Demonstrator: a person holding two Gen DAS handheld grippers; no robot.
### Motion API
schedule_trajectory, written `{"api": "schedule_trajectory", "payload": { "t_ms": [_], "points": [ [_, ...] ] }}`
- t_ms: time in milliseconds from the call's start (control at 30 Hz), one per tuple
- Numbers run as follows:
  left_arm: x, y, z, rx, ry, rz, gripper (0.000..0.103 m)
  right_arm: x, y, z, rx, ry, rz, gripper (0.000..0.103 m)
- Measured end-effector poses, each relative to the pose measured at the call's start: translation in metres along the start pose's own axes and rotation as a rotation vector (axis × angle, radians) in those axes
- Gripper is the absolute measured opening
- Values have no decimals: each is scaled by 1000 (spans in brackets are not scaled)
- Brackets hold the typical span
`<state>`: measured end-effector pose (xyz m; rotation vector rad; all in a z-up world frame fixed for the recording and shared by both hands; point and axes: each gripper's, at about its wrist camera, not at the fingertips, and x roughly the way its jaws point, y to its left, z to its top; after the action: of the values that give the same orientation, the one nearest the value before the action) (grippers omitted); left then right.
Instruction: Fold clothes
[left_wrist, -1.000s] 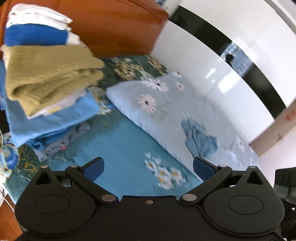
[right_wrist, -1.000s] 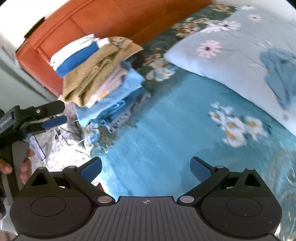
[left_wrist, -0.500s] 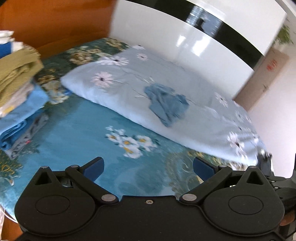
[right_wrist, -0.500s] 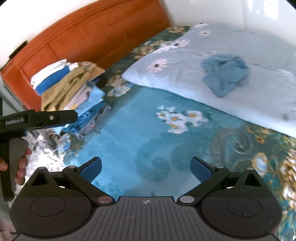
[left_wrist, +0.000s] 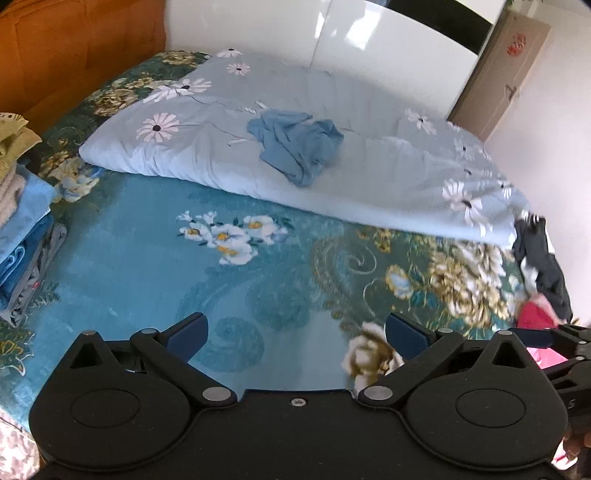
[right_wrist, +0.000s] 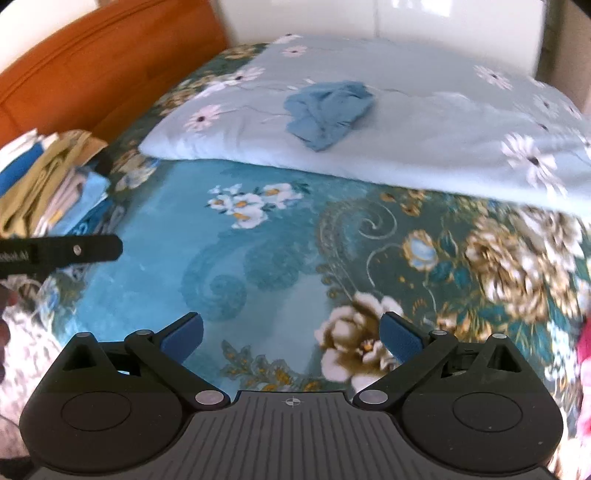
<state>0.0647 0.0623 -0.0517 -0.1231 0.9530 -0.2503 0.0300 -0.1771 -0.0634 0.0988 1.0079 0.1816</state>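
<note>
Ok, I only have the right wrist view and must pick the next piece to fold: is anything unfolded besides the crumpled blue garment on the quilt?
Observer: Yes. The left wrist view shows a dark garment heaped just past the right corner of the quilt.
Operator: Is the left hand-held gripper free to take it? I only see its side.
Observer: The left hand-held gripper has its jaws wide apart with nothing between them.
</note>
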Motion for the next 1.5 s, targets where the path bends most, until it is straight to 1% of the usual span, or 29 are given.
{"api": "schedule_trajectory", "payload": {
  "t_ms": [167, 267, 433, 733, 900, 1067, 1267, 1500],
  "points": [
    [1, 2, -3, 106, 29, -11, 101, -1, 16, -10, 61, -21, -84, 103],
    [-1, 5, -3, 170, 18, -4, 101, 0, 27, -14, 90, -31, -115, 103],
    [-3, 15, -4, 184, 13, -16, 101, -1, 46, -17, 75, -37, -144, 103],
    [-6, 22, -3, 243, -6, 13, 101, -5, 62, -17, 61, -32, -164, 103],
    [-13, 20, -5, 250, -39, 49, 101, -7, 67, -18, 52, -27, -165, 103],
    [-18, 23, -6, 221, -41, 59, 101, -8, 68, -20, 54, -16, -155, 103],
    [-22, 24, -9, 199, -48, 103, 101, -9, 70, -20, 50, -10, -142, 103],
    [-28, 20, -10, 200, -77, 112, 101, -7, 72, -21, 33, 5, -138, 103]
  ]
}}
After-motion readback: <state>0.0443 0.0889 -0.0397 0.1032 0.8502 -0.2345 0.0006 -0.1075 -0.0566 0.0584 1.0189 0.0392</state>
